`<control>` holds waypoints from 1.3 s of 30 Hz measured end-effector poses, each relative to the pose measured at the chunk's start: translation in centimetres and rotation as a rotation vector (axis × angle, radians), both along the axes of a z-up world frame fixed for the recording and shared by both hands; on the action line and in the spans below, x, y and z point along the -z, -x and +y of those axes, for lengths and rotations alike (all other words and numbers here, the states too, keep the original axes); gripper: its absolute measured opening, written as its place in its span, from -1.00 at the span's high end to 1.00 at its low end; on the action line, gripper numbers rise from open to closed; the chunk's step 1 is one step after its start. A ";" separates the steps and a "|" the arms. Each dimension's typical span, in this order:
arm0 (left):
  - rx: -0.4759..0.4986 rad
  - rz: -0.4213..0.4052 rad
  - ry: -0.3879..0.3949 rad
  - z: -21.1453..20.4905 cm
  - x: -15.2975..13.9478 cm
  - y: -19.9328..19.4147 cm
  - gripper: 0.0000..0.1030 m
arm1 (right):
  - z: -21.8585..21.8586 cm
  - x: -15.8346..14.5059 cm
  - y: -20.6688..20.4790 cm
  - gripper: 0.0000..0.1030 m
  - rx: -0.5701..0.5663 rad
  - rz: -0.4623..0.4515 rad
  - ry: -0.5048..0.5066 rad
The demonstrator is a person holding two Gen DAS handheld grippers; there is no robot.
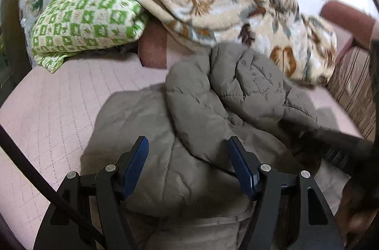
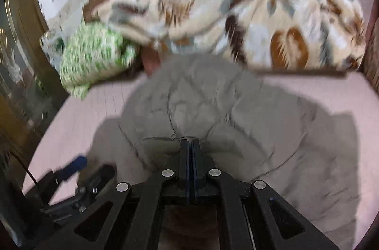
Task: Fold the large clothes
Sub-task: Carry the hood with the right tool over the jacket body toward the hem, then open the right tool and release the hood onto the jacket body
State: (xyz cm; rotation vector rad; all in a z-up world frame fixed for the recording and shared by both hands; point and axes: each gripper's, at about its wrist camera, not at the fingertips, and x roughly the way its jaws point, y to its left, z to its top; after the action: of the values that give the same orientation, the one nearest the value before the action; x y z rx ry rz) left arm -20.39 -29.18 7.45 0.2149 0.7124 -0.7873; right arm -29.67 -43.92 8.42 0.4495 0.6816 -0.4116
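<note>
Right tongs (image 2: 189, 143) clamped tight on a puckered fold of a grey quilted jacket (image 2: 213, 103), the fabric bunching around the closed tips. Left tongs (image 1: 188, 155) spread wide and holding nothing, poised just above the same jacket (image 1: 189, 131), a blue-padded finger (image 1: 136, 164) on either side of a rumpled ridge of cloth. The jacket lies crumpled on a bed with a pale pink quilted cover (image 1: 59, 108), one padded section heaped over the rest. The left tongs also appear at the lower left of the right wrist view (image 2: 71, 167), beside the jacket's edge. Behind the jacket, a beige leaf-patterned blanket (image 1: 225, 13) lies bunched along the back of the bed, touching the jacket's far edge. To the left, a green-and-white checked pillow (image 1: 87, 22) is partly covered by the blanket, with a reddish-brown cushion (image 1: 154, 48) just beside it. A striped panel (image 1: 350, 84) borders the bed on the right. The right wrist view is blurred
</note>
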 end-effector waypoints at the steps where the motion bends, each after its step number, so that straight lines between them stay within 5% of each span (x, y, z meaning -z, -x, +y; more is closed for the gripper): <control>1: 0.007 0.013 -0.015 -0.3 0.5 -0.1 -0.33 | 0.3 1.0 -0.2 0.94 -0.007 0.030 0.000; 5: 0.020 0.031 -0.033 -0.7 1.2 0.0 -0.33 | 0.0 4.9 -0.7 0.94 -0.013 0.088 -0.047; 16: -0.028 0.018 0.090 1.5 -1.7 -1.0 -0.33 | 2.0 1.5 1.3 0.93 -0.076 -0.064 -0.111; 22: 0.001 0.050 -0.062 -0.9 1.6 -0.8 -0.34 | 2.9 4.6 0.8 0.93 -0.099 0.002 -0.147; 26: 0.007 0.031 -0.078 -1.3 1.9 -0.6 -0.39 | 2.3 3.1 2.1 0.93 -0.090 -0.019 -0.128; 32: 0.003 0.025 -0.085 -1.1 2.1 -0.8 -0.46 | 0.1 0.6 4.2 0.86 0.031 -0.004 0.037; 39: -0.003 0.030 -0.109 -1.3 3.1 -0.9 -0.57 | -1.6 5.6 3.8 0.85 0.068 0.113 0.014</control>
State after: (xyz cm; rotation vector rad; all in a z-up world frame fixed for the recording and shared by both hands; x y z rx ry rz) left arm -19.44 -30.46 4.33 0.3007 0.7844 -0.7505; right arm -33.51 -45.51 2.80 0.4387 0.7744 -0.5084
